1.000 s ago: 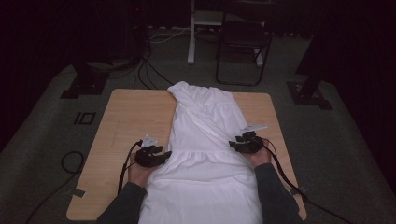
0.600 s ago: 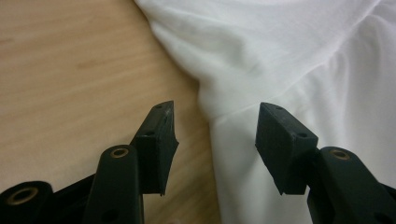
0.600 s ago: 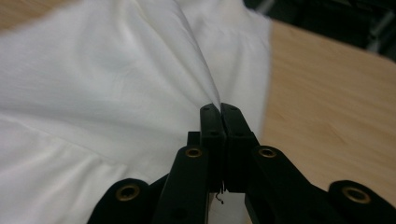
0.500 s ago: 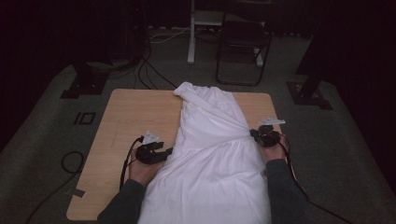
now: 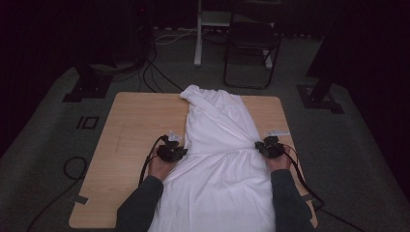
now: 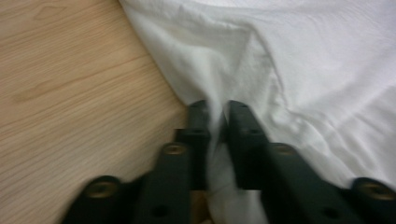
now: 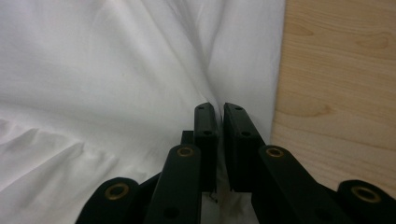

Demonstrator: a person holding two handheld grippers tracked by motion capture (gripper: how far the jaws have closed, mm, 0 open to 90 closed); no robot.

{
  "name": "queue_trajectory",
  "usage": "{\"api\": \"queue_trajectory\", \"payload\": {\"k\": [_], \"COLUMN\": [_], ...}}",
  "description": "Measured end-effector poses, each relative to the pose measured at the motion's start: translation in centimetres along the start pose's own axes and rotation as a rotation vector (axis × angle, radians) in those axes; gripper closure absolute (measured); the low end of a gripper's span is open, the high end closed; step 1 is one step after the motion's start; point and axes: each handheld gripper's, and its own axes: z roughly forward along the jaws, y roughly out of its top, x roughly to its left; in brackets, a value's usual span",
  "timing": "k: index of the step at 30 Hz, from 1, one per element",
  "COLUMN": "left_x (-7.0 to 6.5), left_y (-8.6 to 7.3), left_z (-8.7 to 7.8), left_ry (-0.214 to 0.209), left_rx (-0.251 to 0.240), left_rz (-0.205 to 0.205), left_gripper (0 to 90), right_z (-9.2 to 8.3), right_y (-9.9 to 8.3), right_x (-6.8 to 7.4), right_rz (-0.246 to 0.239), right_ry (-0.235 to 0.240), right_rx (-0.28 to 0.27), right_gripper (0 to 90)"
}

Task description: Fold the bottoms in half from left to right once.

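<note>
left gripper (image 5: 172, 151), right gripper (image 5: 269, 146), jaws clamped

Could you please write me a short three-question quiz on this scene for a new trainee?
1. True or false: the left gripper is shut on the white garment.
2. Which edge of the garment does the right gripper pinch, as the high view shows it?
A. the right edge
B. the far end near the chair
C. the left edge
3. Fill in: the garment lies on a ______ table.

Key
1. True: its jaws, which have just been closing, pinch a fold of cloth at the garment's left edge.
2. A: the right gripper, shut on the cloth, holds the right edge beside bare wood.
3. Wooden.
</note>
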Motion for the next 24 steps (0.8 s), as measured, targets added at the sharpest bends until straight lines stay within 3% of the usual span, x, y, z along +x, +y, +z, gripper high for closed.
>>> {"api": "queue_trajectory", "payload": {"k": [3,8,9,11,14,16,22,24], "left_x": [0.4,0.9,1.2,1.3,0.5,-0.3,-1.5,-2.3], "left_y": [-0.8,-2.4,-3.5,-4.5,-5.6,-6.3,-8.6,-9.7], "left_z": [-0.9,-2.3,-3.2,-4.2,-5.5,-6.3,-8.1,-8.9], "left_ry": [0.024,0.034,0.017,0.012,0.022,0.027,-0.003,-0.043], "left_rx": [-0.002,-0.016,-0.029,-0.035,-0.016,0.005,0.01,0.019], "left_rz": [0.017,-0.012,-0.043,-0.055,-0.042,0.002,-0.017,-0.014], "left_gripper": [88.4,89.0,89.0,89.0,89.0,88.9,88.9,88.9], "right_z": [-0.4,-1.5,-1.8,-2.4,-3.4,-4.1,-5.5,-6.1], "right_y": [-0.7,-1.8,-2.1,-2.9,-4.0,-4.5,-5.7,-6.2], "right_x": [0.3,1.9,2.3,3.1,4.3,5.0,6.1,6.6], "right_rz": [0.032,-0.007,-0.014,-0.023,-0.033,-0.045,-0.058,-0.071], "right_ry": [0.008,0.026,0.033,0.054,0.087,0.098,0.14,0.141], "right_rx": [-0.02,-0.013,-0.009,-0.01,-0.011,0.007,0.029,0.04], "right_gripper": [84.1,84.6,84.7,84.7,84.6,84.3,83.6,84.4]}}
